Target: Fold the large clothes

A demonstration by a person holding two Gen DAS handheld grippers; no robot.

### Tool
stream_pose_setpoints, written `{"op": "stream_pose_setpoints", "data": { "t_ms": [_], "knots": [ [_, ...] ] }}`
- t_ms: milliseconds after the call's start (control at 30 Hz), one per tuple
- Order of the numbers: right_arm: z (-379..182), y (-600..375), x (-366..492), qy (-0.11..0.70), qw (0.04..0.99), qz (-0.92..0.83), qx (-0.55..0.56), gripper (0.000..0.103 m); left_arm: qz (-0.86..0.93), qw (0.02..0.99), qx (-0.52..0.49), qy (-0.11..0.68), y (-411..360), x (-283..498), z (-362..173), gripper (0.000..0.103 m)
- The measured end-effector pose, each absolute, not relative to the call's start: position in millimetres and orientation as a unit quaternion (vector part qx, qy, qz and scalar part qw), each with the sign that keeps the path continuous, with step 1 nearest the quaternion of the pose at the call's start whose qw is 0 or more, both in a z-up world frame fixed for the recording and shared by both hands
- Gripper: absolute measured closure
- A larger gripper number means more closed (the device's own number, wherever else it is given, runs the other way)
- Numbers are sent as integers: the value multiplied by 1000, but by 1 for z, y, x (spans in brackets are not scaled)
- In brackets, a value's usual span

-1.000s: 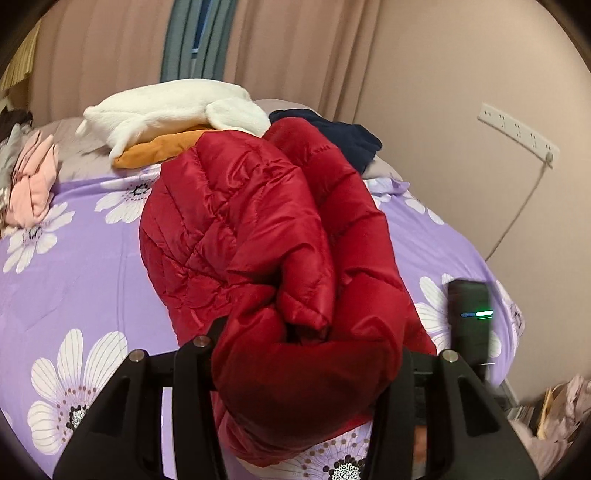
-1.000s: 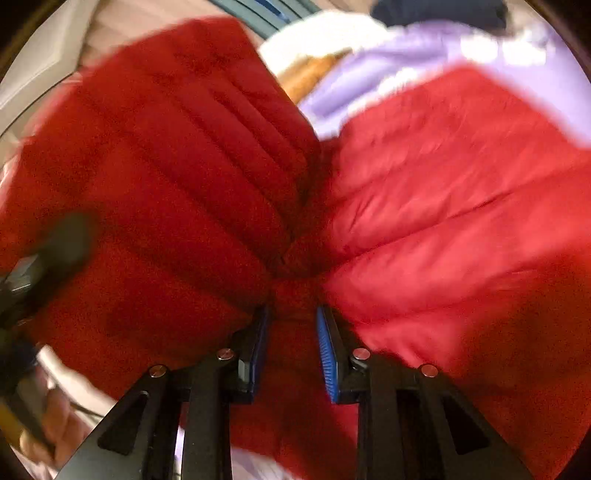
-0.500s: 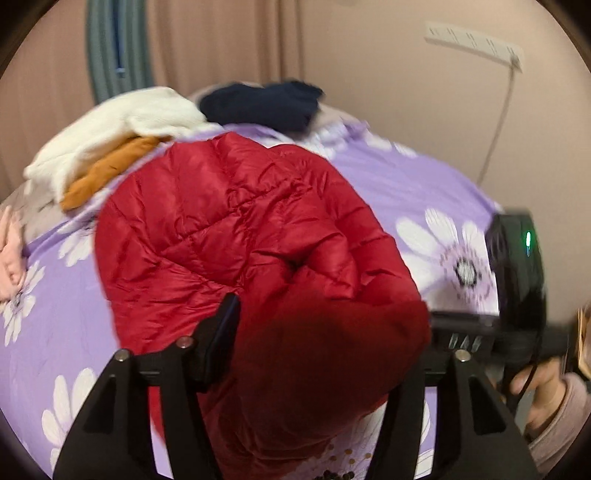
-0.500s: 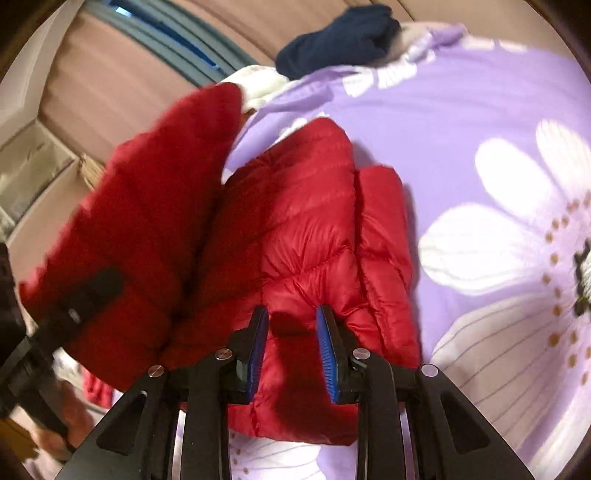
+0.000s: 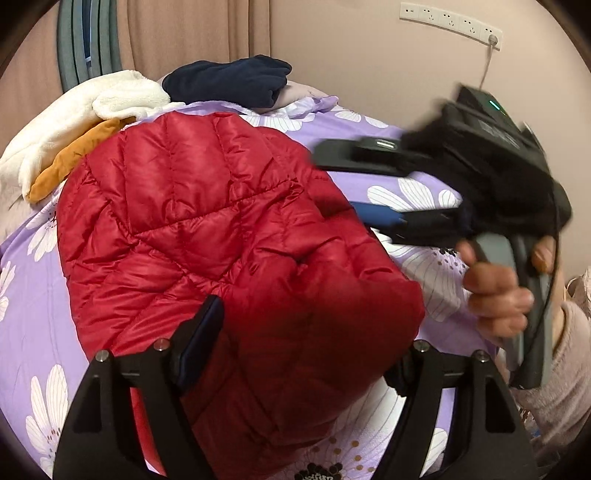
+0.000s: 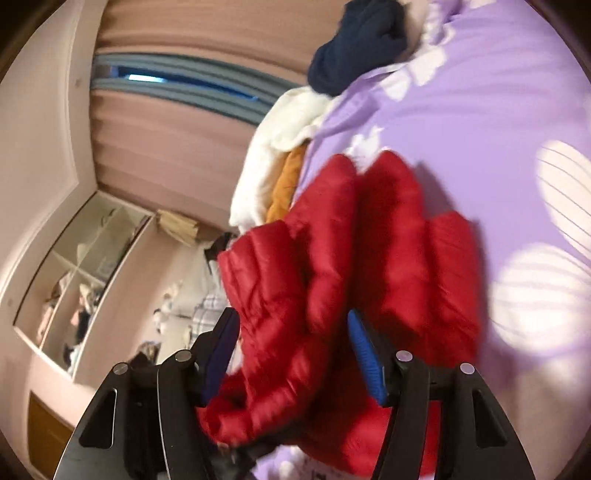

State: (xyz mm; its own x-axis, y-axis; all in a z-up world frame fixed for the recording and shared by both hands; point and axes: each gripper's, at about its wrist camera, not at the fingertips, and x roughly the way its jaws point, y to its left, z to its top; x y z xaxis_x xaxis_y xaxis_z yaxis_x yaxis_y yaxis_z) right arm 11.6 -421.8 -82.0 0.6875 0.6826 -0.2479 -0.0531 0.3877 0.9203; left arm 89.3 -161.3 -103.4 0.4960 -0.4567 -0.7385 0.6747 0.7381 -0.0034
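From the left wrist, a red puffer jacket (image 5: 207,236) is seen bunched in a folded heap on a bed covered by a purple sheet with white daisies (image 5: 26,295). A thick fold of the jacket bulges between the jaws of the left tongs (image 5: 306,354), which are opening; whether the pads press on the fabric cannot be told, since the right-hand pad is hidden behind the fold. Beyond the jacket, at the head of the bed, a white fleece garment (image 5: 85,110) is piled over an orange one (image 5: 74,155), with a navy garment (image 5: 232,81) just beside them. To the right, the right tongs (image 5: 373,192) are seen blurred, gripped by a hand (image 5: 498,291), their jaws apart and nothing between the tips. A power strip (image 5: 450,24) is fixed to the wall.

From the right wrist, the picture is blurred. The jacket (image 6: 369,258) lies ahead on the sheet (image 6: 480,92). The right tongs (image 6: 291,354) are opening, and red fabric sits between the blue pads without being pinched. The white (image 6: 273,155), orange (image 6: 288,184) and navy (image 6: 365,40) garments are seen further off.
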Motion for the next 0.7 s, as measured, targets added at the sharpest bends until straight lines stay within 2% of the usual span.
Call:
{"op": "stream_pose_setpoints", "data": {
  "t_ms": [167, 233, 333, 533, 700],
  "knots": [
    [-69, -405, 23, 338, 779, 253, 464, 42, -330, 852, 142, 380, -160, 87, -103, 22],
    [-59, -395, 25, 344, 801, 249, 422, 69, -330, 852, 137, 383, -160, 87, -103, 22],
    [-46, -386, 18, 344, 835, 226, 365, 83, -334, 848, 121, 393, -157, 87, -99, 22],
    [-43, -403, -2, 302, 855, 200, 370, 87, -389, 828, 49, 402, -133, 72, -66, 22],
    [-81, -430, -6, 309, 833, 169, 427, 87, -406, 824, -24, 394, -110, 85, -43, 20]
  ]
}}
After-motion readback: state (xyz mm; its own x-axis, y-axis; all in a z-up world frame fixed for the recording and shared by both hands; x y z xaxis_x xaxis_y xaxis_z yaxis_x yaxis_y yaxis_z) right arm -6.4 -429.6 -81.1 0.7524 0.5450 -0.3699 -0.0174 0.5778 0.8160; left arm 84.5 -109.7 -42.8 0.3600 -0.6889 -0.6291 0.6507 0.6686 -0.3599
